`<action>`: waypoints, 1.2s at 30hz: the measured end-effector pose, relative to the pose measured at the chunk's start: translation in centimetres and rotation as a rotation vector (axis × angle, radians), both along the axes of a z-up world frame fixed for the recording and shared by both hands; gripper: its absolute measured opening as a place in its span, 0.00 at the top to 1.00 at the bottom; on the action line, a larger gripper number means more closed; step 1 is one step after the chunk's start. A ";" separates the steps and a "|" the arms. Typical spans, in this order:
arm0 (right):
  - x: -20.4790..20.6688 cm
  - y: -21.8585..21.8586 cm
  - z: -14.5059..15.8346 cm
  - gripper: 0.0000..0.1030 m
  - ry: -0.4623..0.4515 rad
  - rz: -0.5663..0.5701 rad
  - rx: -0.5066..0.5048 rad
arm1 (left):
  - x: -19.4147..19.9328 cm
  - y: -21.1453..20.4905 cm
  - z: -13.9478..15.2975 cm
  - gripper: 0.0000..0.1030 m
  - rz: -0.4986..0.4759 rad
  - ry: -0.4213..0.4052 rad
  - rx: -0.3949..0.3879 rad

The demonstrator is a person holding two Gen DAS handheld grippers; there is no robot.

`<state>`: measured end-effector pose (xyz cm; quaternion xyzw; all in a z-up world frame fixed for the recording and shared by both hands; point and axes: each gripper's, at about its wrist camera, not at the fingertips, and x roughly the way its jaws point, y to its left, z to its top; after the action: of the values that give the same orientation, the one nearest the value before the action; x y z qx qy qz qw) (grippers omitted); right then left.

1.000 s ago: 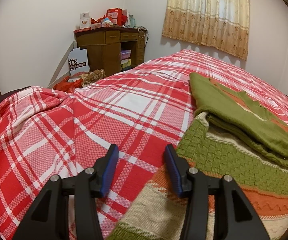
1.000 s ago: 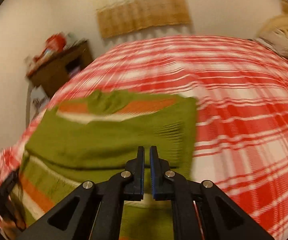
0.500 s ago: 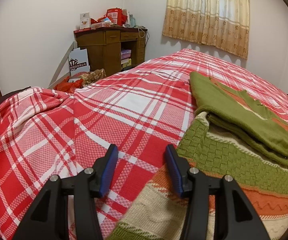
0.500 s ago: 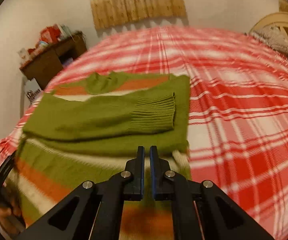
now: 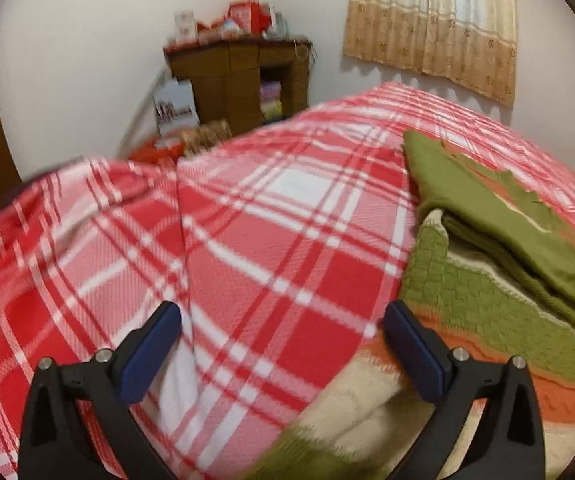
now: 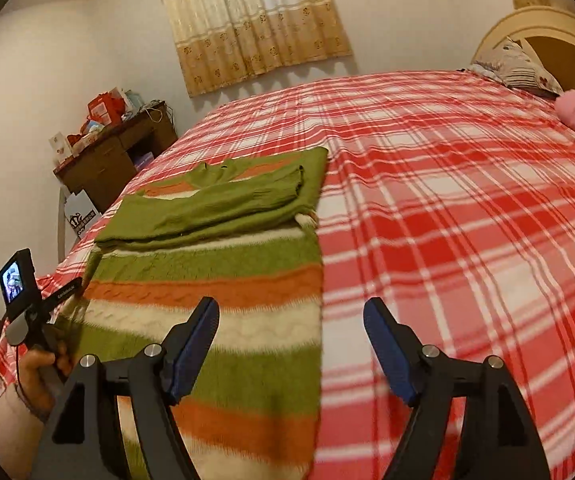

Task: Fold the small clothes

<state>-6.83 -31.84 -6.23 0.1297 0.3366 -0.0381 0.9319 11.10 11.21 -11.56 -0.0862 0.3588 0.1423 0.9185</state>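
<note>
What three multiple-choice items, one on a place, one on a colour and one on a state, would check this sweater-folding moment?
1. Where does the sweater lie?
A. on the wooden desk
B. on the red plaid bedspread
C. on the pink pillow

2. Which colours stripe the sweater's body?
A. green, orange and cream
B. blue and grey
C. black and yellow

3. How is the right claw?
A. shut on a sleeve
B. shut and empty
C. open and empty

Answers: 1 B, it is spread flat on the bedspread near the bed's left edge. 2 A, those bands cross the knit below the green sleeves folded over its chest. 3 C, its blue pads stand wide apart with nothing between them; the left claw is open too.
</note>
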 end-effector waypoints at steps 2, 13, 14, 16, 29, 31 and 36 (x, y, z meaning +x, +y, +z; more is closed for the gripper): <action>-1.4 0.0 0.1 0.27 0.004 0.010 -0.012 | -1.0 0.3 0.4 0.00 -0.016 0.018 -0.005; -6.7 2.0 -1.4 0.27 0.111 0.159 -0.047 | -10.7 0.8 4.9 0.00 -0.355 -0.070 0.102; -7.0 2.2 -1.7 0.27 0.124 0.168 -0.044 | -11.2 1.1 4.9 0.00 -0.372 -0.064 0.095; -7.7 2.8 -2.7 0.27 0.162 0.194 -0.022 | -11.9 1.8 5.0 0.00 -0.403 -0.055 0.068; -8.2 4.2 -9.4 0.42 0.327 0.234 0.142 | -13.2 4.4 7.0 0.00 -0.433 -0.132 -0.028; -7.9 4.1 -9.7 0.43 0.326 0.239 0.176 | -13.1 4.3 6.8 0.00 -0.438 -0.127 -0.035; -7.5 4.3 -11.3 0.92 0.375 0.282 0.250 | -13.1 4.2 6.5 0.00 -0.443 -0.113 -0.036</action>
<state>-14.35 -27.52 -17.48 0.1864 0.5202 0.1109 0.8261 -1.96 15.38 -5.02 -0.0293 0.3192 -0.0742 0.9443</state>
